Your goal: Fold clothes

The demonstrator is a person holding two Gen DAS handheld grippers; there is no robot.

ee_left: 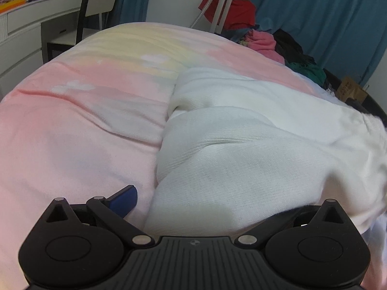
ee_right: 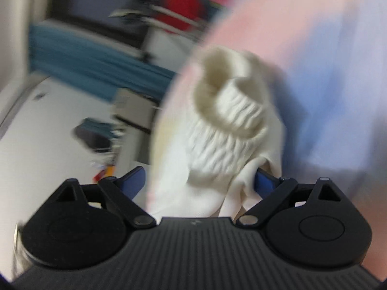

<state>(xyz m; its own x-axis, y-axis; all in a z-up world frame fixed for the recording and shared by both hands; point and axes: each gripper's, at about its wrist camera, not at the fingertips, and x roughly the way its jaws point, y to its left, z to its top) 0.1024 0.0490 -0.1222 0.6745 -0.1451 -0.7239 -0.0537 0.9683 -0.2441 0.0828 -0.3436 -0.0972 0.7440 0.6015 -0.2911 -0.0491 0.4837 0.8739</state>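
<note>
A white knit garment [ee_left: 229,145] lies bunched on a pink and pastel bed cover [ee_left: 72,125]. My left gripper [ee_left: 205,207] is low over its near edge with the jaws wide apart. Its left blue finger [ee_left: 124,199] rests on the cover. The right finger is hidden under the cloth. In the blurred right wrist view, the garment's ribbed, rolled end [ee_right: 232,111] hangs in front of my right gripper [ee_right: 198,183]. Its blue fingers [ee_right: 133,181] stand wide apart with cloth draped between them.
A pile of red, pink, dark and green clothes [ee_left: 266,38] lies at the bed's far right. A white tripod [ee_left: 225,2] stands behind it. Blue curtains [ee_left: 326,12], a white desk [ee_left: 29,24] and a chair [ee_left: 101,2] lie beyond. The right view shows floor clutter [ee_right: 96,135].
</note>
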